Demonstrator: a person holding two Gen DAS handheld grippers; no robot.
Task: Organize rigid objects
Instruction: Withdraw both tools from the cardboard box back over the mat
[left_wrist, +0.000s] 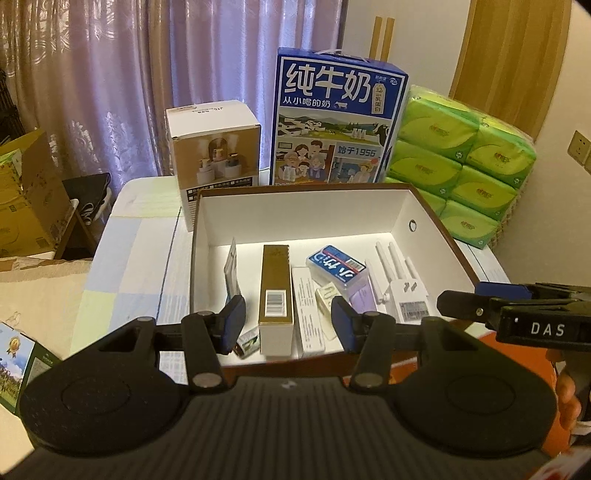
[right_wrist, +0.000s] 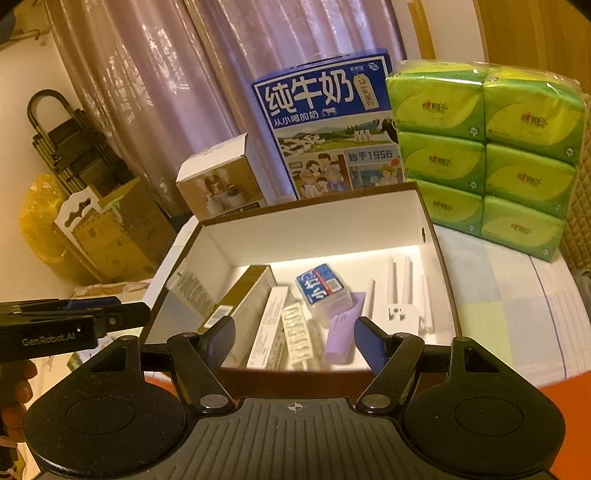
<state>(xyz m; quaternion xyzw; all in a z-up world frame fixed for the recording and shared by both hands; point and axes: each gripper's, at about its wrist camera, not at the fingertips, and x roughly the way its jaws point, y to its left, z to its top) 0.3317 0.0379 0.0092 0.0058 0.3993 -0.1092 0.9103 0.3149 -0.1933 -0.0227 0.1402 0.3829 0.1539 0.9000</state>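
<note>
Both tools hung with jaws apart, gripping nothing: left tool (left_wrist: 288, 317), right tool (right_wrist: 294, 341). Beyond them stood the milk carton (left_wrist: 332, 122) reading "纯牛奶", "1956".

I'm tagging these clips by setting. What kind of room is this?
Probably a room in a home, perhaps a bedroom: mauve curtains hang behind, household stock such as a milk carton case and green tissue packs stands around, and the sorting box sits on a patchwork cloth.

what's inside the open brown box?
Inside the brown box: gold carton, blue-labelled case, purple tube, white antenna plug, slim white boxes. Anything beneath them is hidden.
</note>
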